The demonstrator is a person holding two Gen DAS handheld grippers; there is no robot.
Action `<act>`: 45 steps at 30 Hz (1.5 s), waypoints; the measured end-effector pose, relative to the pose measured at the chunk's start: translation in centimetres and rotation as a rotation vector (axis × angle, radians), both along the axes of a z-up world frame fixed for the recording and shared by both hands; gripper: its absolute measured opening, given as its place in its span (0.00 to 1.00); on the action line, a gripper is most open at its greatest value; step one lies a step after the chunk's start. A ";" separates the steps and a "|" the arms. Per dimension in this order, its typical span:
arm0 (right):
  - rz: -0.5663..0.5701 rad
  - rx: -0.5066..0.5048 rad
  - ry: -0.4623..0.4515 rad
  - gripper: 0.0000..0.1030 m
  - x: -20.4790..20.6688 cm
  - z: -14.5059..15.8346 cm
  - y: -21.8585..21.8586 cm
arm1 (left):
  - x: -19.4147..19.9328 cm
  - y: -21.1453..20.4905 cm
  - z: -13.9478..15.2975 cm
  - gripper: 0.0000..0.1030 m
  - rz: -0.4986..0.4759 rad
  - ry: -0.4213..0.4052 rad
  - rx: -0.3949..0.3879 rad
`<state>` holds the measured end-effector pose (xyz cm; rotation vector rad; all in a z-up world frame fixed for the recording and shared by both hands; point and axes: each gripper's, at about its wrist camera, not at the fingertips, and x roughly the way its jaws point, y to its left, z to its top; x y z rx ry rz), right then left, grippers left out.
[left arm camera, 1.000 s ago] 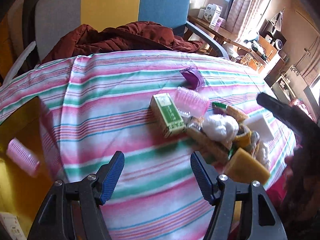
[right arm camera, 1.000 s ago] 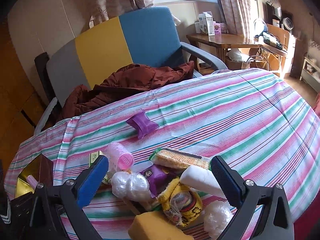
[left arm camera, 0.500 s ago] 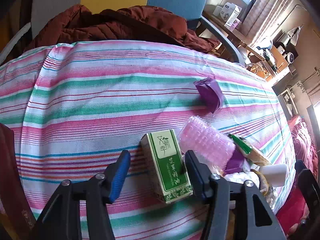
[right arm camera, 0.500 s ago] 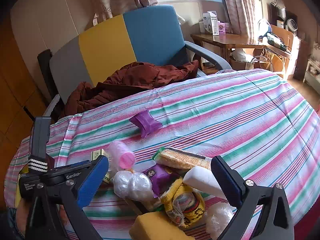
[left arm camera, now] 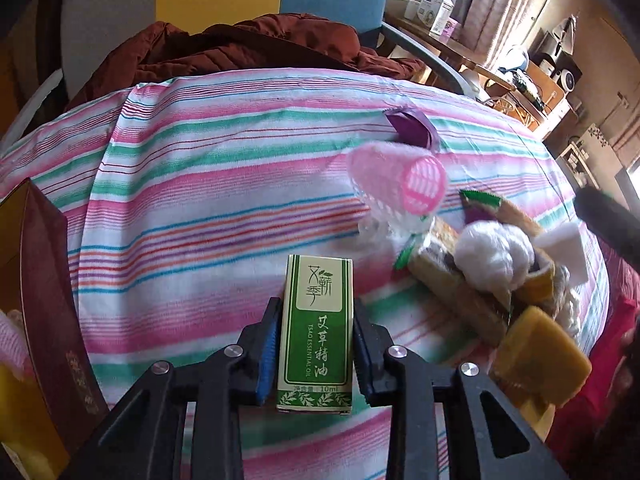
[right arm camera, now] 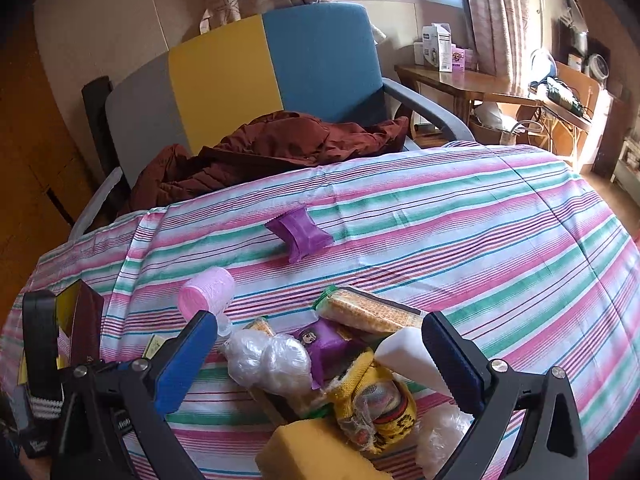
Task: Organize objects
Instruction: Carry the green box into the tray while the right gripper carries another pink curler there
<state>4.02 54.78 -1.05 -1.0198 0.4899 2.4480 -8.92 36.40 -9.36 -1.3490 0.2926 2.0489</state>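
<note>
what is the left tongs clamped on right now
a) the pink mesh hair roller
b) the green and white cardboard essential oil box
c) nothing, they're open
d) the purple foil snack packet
b: in the left wrist view the left tongs have both blue pads pressed against the sides of the green and white cardboard essential oil box, while the pink mesh hair roller lies apart on the striped cloth.

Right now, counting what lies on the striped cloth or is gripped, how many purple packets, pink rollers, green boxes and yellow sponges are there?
Purple packet: 2
Pink roller: 1
Green box: 1
Yellow sponge: 1
Total: 5
</note>
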 end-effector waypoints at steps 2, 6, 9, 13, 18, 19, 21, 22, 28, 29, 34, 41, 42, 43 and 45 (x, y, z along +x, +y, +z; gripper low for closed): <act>0.020 0.004 -0.003 1.00 -0.2 -0.1 -0.4 | 1.3 -0.7 -0.1 0.31 -0.007 0.031 -0.003; 0.073 0.039 -0.004 1.00 -0.6 0.0 -1.7 | 2.1 -1.4 -0.3 0.31 -0.017 0.067 0.002; 0.122 0.055 -0.004 1.00 -1.0 0.1 -2.8 | 2.2 -1.3 -0.4 0.31 -0.024 0.083 -0.003; 0.196 0.038 -0.005 1.00 -2.1 0.3 -4.0 | 2.0 -1.5 -0.5 0.31 -0.029 0.079 0.010; 0.279 0.015 -0.057 0.92 -5.5 -0.2 -5.0 | 1.9 -1.9 -0.5 0.31 -0.026 0.077 0.040; 0.293 0.013 -0.075 0.90 -6.4 -0.5 -5.2 | 2.0 -1.9 -0.5 0.31 -0.021 0.077 0.040; 0.311 -0.006 -0.121 0.86 -8.4 -1.6 -5.3 | 1.9 -1.9 -0.5 0.30 -0.012 0.075 0.044; 0.323 -0.024 -0.145 0.81 -9.4 -2.3 -5.4 | 1.9 -2.0 -0.5 0.30 -0.010 0.075 0.052; 0.347 -0.049 -0.234 0.37 -11.7 -4.6 -5.6 | 1.9 -2.6 -0.3 0.30 -0.006 0.055 0.091; 0.349 -0.049 -0.222 0.37 -11.3 -4.3 -5.7 | 1.8 -2.9 -0.1 0.30 -0.003 0.040 0.107; 0.343 -0.043 -0.134 0.37 -8.3 -1.2 -6.1 | 3.5 -4.5 1.8 0.30 -0.016 0.025 0.159; 0.391 -0.069 -0.006 0.37 -4.7 2.8 -9.4 | 4.8 -10.0 6.1 0.30 0.032 0.038 0.235; 0.407 -0.078 0.009 0.37 -4.5 3.2 -10.1 | 4.7 -11.3 6.6 0.30 0.055 0.044 0.243; 0.428 -0.089 0.022 0.37 -4.3 3.6 -11.0 | 4.5 -12.9 7.4 0.30 0.084 0.054 0.254; 0.473 -0.099 0.039 0.37 -4.3 4.0 -13.1 | 3.9 -15.6 8.4 0.30 0.139 0.076 0.269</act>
